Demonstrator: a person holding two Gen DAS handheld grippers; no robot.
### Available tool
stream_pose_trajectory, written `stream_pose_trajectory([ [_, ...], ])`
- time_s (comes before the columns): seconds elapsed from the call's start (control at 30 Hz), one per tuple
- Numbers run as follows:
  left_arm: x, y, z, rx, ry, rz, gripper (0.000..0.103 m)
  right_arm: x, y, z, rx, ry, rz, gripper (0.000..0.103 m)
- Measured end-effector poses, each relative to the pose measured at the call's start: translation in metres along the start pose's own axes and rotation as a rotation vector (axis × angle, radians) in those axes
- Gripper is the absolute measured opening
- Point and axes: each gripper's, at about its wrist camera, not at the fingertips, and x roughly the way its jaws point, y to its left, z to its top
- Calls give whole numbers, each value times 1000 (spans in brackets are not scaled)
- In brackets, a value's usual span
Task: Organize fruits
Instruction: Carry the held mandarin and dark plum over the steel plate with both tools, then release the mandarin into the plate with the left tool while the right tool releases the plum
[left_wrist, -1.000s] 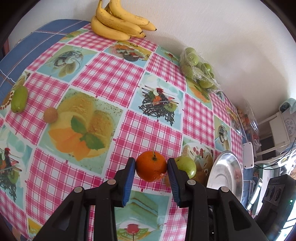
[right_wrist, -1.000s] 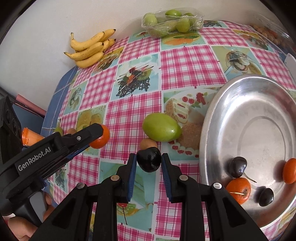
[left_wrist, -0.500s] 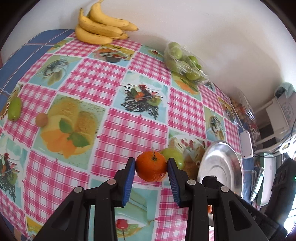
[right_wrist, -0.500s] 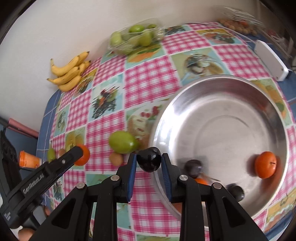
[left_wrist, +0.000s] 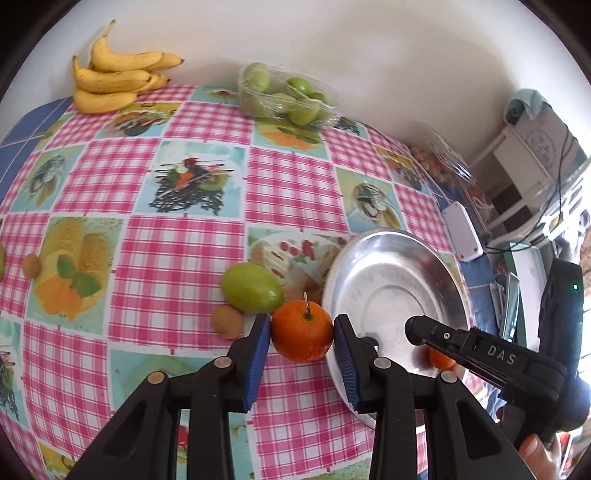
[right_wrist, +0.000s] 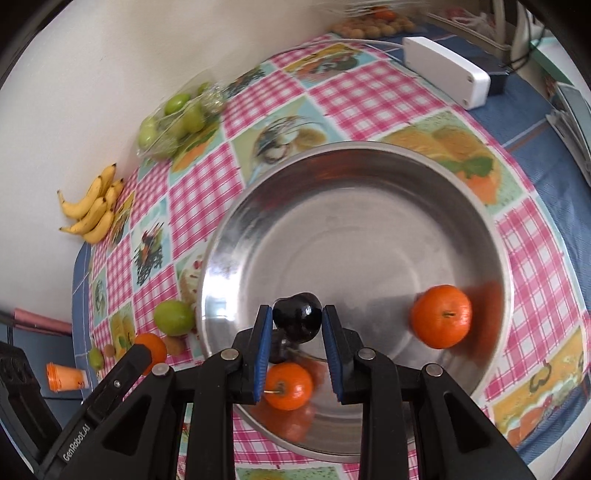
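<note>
My left gripper (left_wrist: 302, 332) is shut on an orange tangerine (left_wrist: 302, 329) and holds it above the tablecloth, just left of the steel bowl (left_wrist: 384, 254). My right gripper (right_wrist: 296, 320) is shut on a dark plum (right_wrist: 297, 320) and holds it over the near part of the steel bowl (right_wrist: 354, 206). In the bowl lie two tangerines (right_wrist: 441, 315) (right_wrist: 288, 386) and another dark fruit, mostly hidden behind my left finger. A green mango (left_wrist: 252, 287) and a small brown fruit (left_wrist: 227, 321) lie on the cloth left of the bowl.
Bananas (left_wrist: 114, 81) and a bag of green fruits (left_wrist: 284, 94) lie by the far wall. A white box (right_wrist: 447, 72) and a pack of small fruits (left_wrist: 439, 162) sit beyond the bowl. A small brown fruit (left_wrist: 31, 265) lies far left. An orange cup (right_wrist: 66, 376) stands off the table's left.
My right gripper has carried the plum from beside the bowl to over its inside. My left gripper has moved right with the tangerine, closer to the bowl.
</note>
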Motion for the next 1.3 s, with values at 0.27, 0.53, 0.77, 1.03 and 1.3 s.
stream_pose_trajectory([
  [0.27, 14, -34, -8, 133, -15, 31, 38, -6, -21, 1, 56, -4, 9, 29],
  [0.53, 31, -52, -15, 194, 10, 17, 38, 2, -20, -2, 34, 29, -7, 29],
  [0.77, 37, -52, -18, 193, 38, 16, 38, 6, -20, -4, 37, 57, -15, 29],
  [1.03, 37, -50, -17, 182, 45, 10, 40, 6, -19, -4, 33, 67, -24, 30],
  [1.3, 31, -47, -15, 168, 32, 0, 49, 7, -17, -3, 26, 68, -28, 31],
])
